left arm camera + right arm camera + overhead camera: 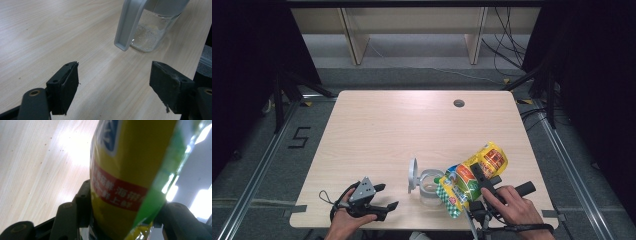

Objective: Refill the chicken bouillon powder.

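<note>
Tilting a crinkly yellow-green snack bag (469, 179) over a clear jar (430, 187) on the pale wood worktop (387, 135).
The right tongs (480, 176) clamp the glossy bag (red label band); the left tongs (386, 196) rest spread apart, near the jar's grey hinged lid (412, 174).

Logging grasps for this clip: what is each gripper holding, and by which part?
Right gripper clamps the yellow snack bag across its middle. Left gripper is open, holding nothing.
</note>
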The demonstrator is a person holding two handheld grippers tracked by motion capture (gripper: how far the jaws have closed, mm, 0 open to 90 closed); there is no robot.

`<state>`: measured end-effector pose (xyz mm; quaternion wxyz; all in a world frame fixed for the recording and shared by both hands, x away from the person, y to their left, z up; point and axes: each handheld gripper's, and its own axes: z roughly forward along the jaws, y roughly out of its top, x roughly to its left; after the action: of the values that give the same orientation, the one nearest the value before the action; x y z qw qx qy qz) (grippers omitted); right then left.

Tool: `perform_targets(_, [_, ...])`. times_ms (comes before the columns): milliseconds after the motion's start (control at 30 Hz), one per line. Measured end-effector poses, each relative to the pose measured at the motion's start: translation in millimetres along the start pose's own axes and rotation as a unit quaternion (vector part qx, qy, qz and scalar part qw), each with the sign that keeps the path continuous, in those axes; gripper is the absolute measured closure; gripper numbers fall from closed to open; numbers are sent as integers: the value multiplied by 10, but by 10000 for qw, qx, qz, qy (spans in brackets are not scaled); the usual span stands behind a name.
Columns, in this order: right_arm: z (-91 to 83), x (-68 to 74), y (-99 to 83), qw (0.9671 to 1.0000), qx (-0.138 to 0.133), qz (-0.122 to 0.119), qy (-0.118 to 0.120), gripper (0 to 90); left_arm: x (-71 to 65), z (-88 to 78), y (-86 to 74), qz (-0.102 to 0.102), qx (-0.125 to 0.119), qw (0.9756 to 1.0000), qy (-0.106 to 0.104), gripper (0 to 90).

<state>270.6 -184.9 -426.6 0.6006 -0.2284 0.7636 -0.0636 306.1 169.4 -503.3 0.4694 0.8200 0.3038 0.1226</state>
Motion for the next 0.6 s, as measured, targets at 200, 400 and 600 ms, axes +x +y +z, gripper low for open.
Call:
perform_targets(200, [1, -65, -3, 9997, 114, -234, 29, 507, -23, 35, 4, -77, 33, 9999, -76, 227])
perform_targets(400, [24, -169, 15, 9990, -13, -452, 45, 508, -39, 22, 4, -45, 34, 10000, -66, 228])
perform_targets(600, [-8, -167, -32, 9986, 217, -487, 47, 509, -31, 27, 2, 59, 142, 9999, -40, 229])
